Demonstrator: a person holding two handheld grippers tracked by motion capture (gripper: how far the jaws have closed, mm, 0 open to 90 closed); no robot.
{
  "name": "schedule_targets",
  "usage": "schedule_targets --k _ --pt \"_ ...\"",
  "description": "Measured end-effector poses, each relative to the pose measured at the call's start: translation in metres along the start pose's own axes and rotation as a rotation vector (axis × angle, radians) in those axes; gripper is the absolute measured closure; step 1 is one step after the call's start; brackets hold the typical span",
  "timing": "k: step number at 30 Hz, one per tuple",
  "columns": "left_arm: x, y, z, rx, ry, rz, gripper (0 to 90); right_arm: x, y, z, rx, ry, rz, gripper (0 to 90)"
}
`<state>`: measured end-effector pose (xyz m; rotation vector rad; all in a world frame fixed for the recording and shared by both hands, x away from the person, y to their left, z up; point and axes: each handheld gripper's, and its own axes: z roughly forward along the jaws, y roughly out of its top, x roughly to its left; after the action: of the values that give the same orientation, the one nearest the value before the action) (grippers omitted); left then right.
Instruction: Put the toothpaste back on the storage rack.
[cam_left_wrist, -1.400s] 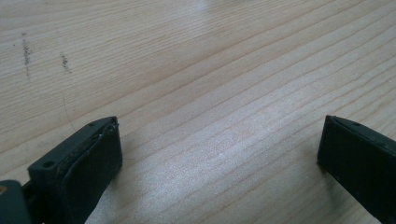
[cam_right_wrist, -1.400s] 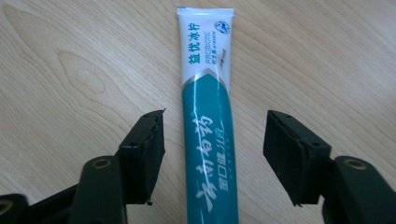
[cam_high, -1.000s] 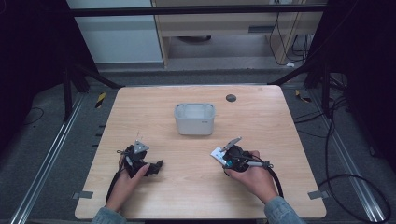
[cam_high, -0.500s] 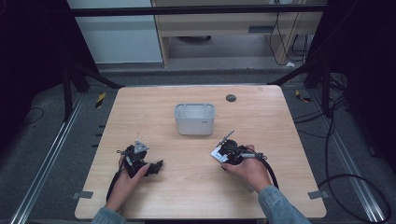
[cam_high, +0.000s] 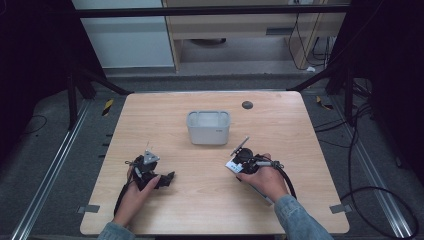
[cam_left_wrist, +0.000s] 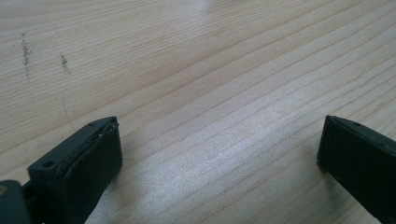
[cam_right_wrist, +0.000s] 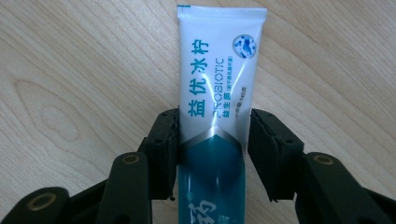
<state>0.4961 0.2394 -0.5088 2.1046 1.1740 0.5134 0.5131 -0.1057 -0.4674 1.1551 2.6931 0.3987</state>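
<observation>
Even overhead light, dark surroundings, sharp close-ups.

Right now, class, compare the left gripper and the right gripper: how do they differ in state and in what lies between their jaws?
The left gripper stands wide open over the bare wooden table; the right gripper is set much narrower. The left gripper has nothing between its jaws; the right gripper has a white and teal tube between them, flanked closely on both sides. Both are black, hand-held and low over the table.

tube (cam_right_wrist: 219, 88): 1 | grey bin (cam_high: 208, 127): 1 | grippers: 2 | table (cam_high: 150, 110): 1
</observation>
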Motion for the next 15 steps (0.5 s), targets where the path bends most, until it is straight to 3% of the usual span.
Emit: schedule_targets --k 15 --pt "0.0001 0.0001 0.0 0.0 0.0 0.003 0.0 0.0 0.0014 -0.0003 0.005 -0.001 -0.003 59.3"
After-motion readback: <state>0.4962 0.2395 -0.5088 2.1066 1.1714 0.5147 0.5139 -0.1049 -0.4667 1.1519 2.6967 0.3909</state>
